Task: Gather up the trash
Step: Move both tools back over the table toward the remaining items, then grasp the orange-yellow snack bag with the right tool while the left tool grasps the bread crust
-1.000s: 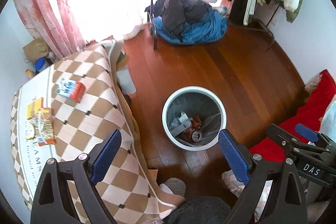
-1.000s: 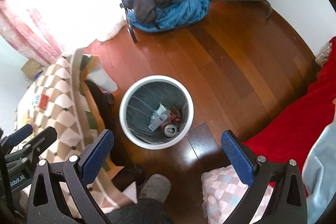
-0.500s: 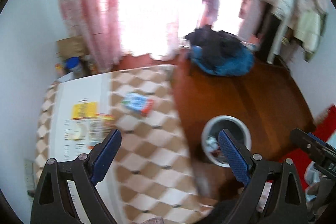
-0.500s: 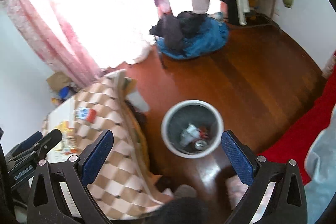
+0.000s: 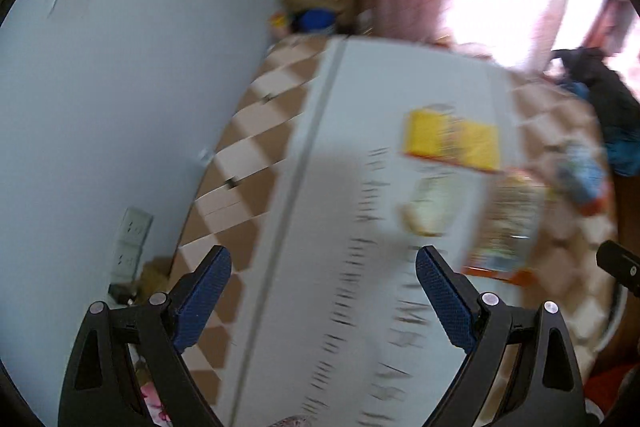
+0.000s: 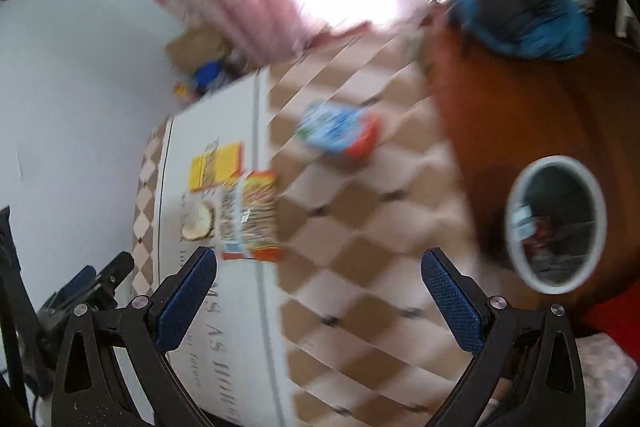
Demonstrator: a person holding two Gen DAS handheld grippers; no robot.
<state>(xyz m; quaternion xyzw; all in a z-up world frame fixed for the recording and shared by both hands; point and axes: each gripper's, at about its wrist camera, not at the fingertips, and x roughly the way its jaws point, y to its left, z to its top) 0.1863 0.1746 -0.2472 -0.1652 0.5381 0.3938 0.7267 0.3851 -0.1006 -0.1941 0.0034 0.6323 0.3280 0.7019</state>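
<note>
Left wrist view: the left gripper point(image 5: 322, 293) is seen with its jaws spread wide and nothing between them. Below it lies the table point(image 5: 280, 211), covered by a cloth with a white centre band and brown-and-cream checks along its edges. On the white band a yellow packet point(image 5: 450, 141) is seen, and just beside it, toward the right edge, an orange snack packet point(image 5: 506, 227). A blue-and-white carton point(image 5: 584, 175) lies farther toward the right edge. All is heavily blurred.

Right wrist view: the right gripper point(image 6: 320, 299) is shown with jaws spread wide, empty. The yellow packet point(image 6: 216, 165) and the orange snack packet point(image 6: 250, 217) touch or overlap near the left edge of the table point(image 6: 360, 267); the blue-and-white carton point(image 6: 338, 131) lies apart, toward the far edge. On the wooden floor point(image 6: 520, 99) beyond the table's right edge stands a white-rimmed bin point(image 6: 560, 163). Inside it, a pale wrapper and some reddish scraps are visible; further contents cannot be told. The left gripper point(image 6: 86, 287) is visible at lower left.
</note>
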